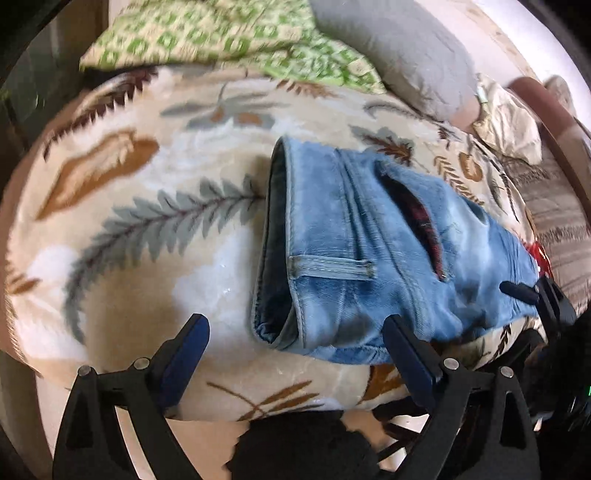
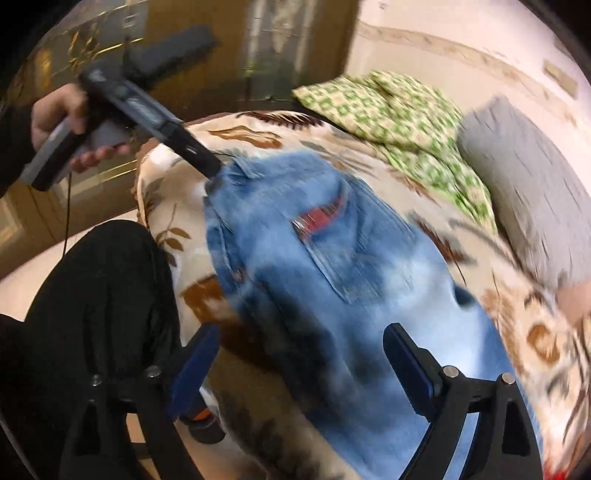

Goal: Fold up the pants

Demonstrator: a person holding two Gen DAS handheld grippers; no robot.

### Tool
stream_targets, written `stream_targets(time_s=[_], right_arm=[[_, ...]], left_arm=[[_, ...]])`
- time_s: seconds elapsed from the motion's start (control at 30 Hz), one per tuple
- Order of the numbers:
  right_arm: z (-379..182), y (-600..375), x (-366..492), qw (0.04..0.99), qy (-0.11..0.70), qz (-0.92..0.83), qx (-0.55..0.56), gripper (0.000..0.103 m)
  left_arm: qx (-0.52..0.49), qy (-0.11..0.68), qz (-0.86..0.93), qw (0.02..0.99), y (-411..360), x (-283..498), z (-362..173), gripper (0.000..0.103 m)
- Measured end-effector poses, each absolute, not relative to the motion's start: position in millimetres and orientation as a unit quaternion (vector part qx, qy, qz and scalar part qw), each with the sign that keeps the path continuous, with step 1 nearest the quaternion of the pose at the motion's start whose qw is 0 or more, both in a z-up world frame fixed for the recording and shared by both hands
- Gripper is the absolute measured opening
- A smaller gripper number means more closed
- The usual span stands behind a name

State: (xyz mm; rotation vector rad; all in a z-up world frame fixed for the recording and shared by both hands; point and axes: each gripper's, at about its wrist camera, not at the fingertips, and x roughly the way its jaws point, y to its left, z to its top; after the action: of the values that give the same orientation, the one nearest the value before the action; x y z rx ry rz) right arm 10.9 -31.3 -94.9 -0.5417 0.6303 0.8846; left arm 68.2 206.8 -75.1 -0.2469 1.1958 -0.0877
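The folded jeans (image 1: pixel 373 254) lie on the leafy blanket (image 1: pixel 147 206). The left gripper (image 1: pixel 295 332) and right gripper (image 2: pixel 301 345) both gape wide, holding nothing.

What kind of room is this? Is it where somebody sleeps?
Probably a bedroom. The jeans lie on a leaf-patterned blanket spread over what looks like a bed, with a grey pillow and a green patterned pillow at its far end.

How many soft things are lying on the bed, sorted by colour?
Blue jeans: 1
Green-patterned cloth: 1
Grey pillow: 1
Cream crumpled cloth: 1
Total: 4, all on the leaf-print blanket.
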Motion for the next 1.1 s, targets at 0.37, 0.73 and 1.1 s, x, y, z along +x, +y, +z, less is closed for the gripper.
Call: stream_targets(time_s=[0.37,0.73,1.1], right_arm=[[-148,30,35,0.798,0.335,0.392,-0.310,0.074],[-118,18,54,0.825,0.336,0.391,-0.232,0.041],[-140,4,38,0.806,0.345,0.392,-0.278,0.068]], left_arm=[[-0.116,0.583,-0.073,0.801,192,87,-107,0.046],[-0.084,0.522,-0.107,0.842,194,125,-37,0.012],[-0.207,0.572,-0.053,0.792,230,80,-106,0.089]])
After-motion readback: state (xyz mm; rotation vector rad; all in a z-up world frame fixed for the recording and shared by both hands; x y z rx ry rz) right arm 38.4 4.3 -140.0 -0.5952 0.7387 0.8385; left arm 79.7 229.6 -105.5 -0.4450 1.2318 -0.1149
